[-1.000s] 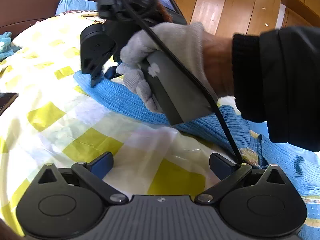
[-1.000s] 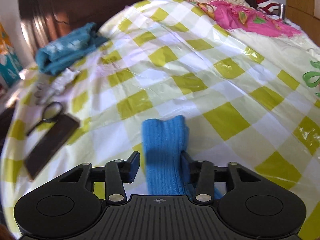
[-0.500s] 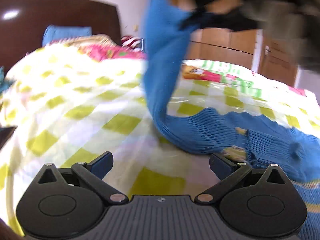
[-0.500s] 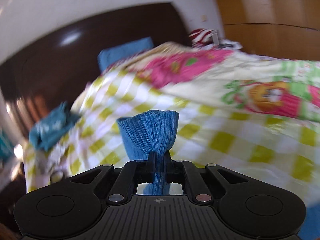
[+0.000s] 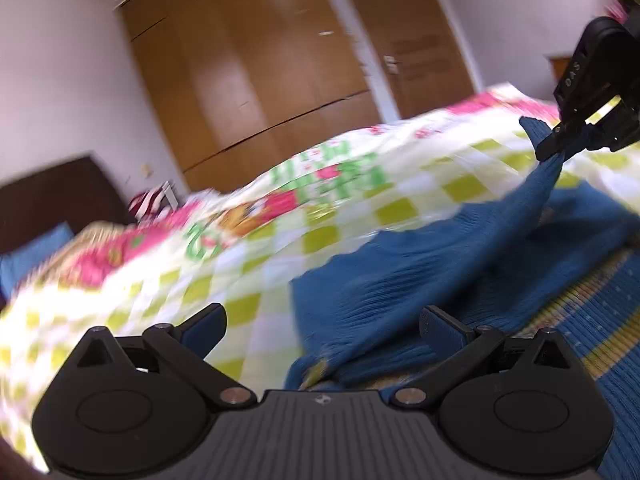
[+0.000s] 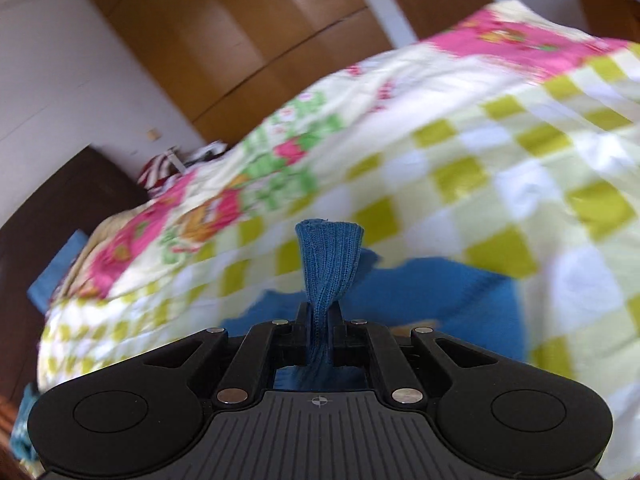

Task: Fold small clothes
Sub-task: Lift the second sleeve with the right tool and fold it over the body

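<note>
Now, sleeve fold in progress on the blue knit sweater (image 5: pixel 400 280), which lies on the checked bedspread (image 5: pixel 248 248). Left gripper (image 5: pixel 320 324) hangs above the sweater's near edge — fingers spread wide, holding nothing. Right gripper (image 6: pixel 320 320) is clenched on the sleeve cuff (image 6: pixel 328 252), raised above the body. Best practice, I judge: carry the cuff straight across, keep it taut, lay it flat — release only once down.

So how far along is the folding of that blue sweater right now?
Early stage. Done: the right gripper is shut on the blue sweater's sleeve cuff. In hand: the sleeve is lifted over the body. Left: laying it down and folding the rest; the left gripper is open, holding nothing.
</note>
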Action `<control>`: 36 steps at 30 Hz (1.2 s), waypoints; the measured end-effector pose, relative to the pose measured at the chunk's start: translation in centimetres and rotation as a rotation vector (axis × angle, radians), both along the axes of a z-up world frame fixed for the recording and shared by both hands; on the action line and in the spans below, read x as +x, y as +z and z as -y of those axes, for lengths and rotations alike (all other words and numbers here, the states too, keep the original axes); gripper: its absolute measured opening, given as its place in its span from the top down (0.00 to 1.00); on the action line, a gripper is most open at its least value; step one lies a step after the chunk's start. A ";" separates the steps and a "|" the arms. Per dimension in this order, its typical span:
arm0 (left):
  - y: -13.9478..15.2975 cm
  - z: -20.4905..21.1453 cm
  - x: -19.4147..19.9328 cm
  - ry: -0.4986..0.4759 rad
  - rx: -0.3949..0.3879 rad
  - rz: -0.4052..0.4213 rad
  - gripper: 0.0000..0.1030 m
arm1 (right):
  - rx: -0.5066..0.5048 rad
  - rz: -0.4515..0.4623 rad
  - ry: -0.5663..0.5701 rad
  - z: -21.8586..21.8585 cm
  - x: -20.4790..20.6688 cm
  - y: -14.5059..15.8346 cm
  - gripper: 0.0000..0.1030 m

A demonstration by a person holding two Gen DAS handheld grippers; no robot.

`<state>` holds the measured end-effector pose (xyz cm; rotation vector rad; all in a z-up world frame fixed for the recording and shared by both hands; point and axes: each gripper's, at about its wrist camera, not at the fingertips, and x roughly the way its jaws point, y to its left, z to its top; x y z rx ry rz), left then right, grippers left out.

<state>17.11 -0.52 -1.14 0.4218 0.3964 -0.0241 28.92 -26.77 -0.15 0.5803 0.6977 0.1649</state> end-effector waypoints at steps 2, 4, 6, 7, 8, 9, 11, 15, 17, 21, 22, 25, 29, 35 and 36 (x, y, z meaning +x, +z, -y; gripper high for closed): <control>-0.3 1.3 0.9 -0.034 0.043 -0.010 0.00 | 0.035 -0.045 -0.005 1.3 0.2 -1.6 0.94; -0.7 2.2 1.6 -0.052 0.069 -0.029 0.00 | 0.053 -0.075 0.012 1.7 0.0 -2.8 0.94; -1.2 2.5 2.4 -0.060 0.068 -0.065 0.00 | 0.029 -0.076 0.035 1.7 -0.7 -3.5 0.91; -1.7 2.5 2.5 -0.061 0.060 -0.086 0.00 | 0.038 -0.089 0.048 1.8 -0.8 -3.9 0.87; -1.9 2.5 2.8 -0.058 0.057 -0.105 0.00 | 0.057 -0.101 0.050 2.3 -1.3 -4.2 0.87; -2.3 2.3 2.9 -0.052 0.055 -0.127 0.00 | 0.071 -0.109 0.050 2.7 -1.6 -4.5 0.87; -3.0 2.0 3.3 -0.038 0.054 -0.164 0.00 | 0.107 -0.120 0.055 3.4 -1.8 -4.8 0.85; -3.5 1.6 4.3 0.000 0.071 -0.167 0.00 | 0.145 -0.124 0.026 4.2 -1.1 -5.0 0.79; -3.3 1.7 4.4 0.002 0.101 -0.147 0.00 | 0.145 -0.118 0.012 4.1 -0.7 -4.9 0.77; -3.0 1.6 4.2 -0.006 0.135 -0.124 0.00 | 0.100 -0.105 -0.020 3.3 -1.1 -4.2 0.75; -2.9 1.4 4.3 -0.002 0.137 -0.118 0.00 | 0.076 -0.104 -0.019 3.1 -1.0 -4.0 0.80; -2.2 0.9 4.9 0.047 0.138 -0.083 0.00 | 0.109 -0.065 0.014 2.6 -0.1 -2.5 0.90; -0.3 -0.7 5.3 0.161 0.082 -0.009 0.00 | 0.146 0.096 0.063 1.4 0.4 1.9 0.91; -2.6 -2.2 3.6 0.183 0.068 -0.078 0.00 | 0.091 0.058 0.026 2.6 -2.4 -0.2 0.91; -3.2 -2.3 3.2 0.172 0.077 -0.105 0.00 | 0.050 -0.005 0.018 2.9 -2.5 -1.9 0.91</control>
